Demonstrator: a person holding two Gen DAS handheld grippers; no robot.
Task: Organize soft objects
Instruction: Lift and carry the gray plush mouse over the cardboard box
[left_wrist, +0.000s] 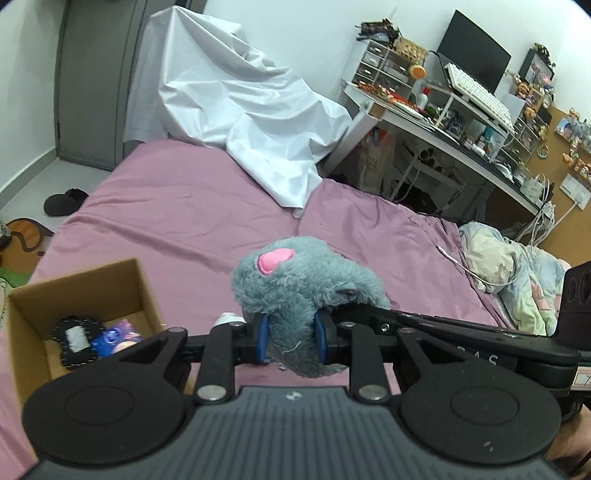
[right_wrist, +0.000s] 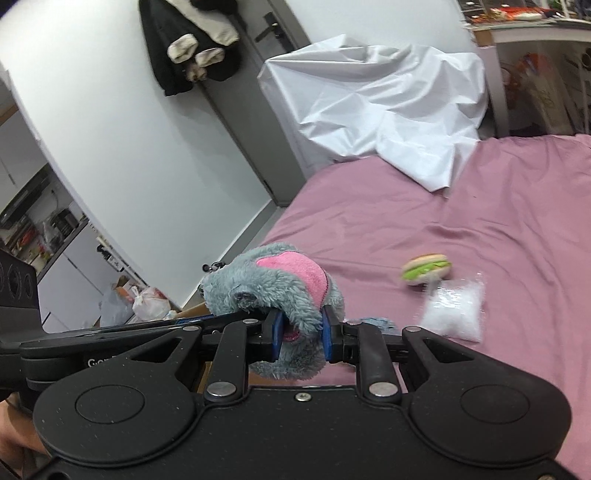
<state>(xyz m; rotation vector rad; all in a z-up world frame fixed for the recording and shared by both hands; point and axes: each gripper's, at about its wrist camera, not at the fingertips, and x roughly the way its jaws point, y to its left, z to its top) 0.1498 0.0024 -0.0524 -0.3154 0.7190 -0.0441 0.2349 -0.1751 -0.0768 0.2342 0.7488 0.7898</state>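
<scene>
Pink-sheeted bed (left_wrist: 177, 206) with white cloth (left_wrist: 240, 110) at far end | left gripper (left_wrist: 291, 341) and right gripper (right_wrist: 301, 339) both clamp grey plush toy (left_wrist: 303, 280) above bed | cardboard box (left_wrist: 79, 282) at left holds small items | burger toy (right_wrist: 426, 268) and clear bag (right_wrist: 456, 312) lie on sheet

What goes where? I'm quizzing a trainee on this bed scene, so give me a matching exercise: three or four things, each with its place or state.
Things:
1. plush
2. burger toy
3. white sheet
4. box

Places or states:
A. lying on the bed beside a clear bag
B. open, already holding small items
C. clamped between both grippers' jaws
D. draped over something at the bed's far end

Pairs: 1-C, 2-A, 3-D, 4-B
</scene>
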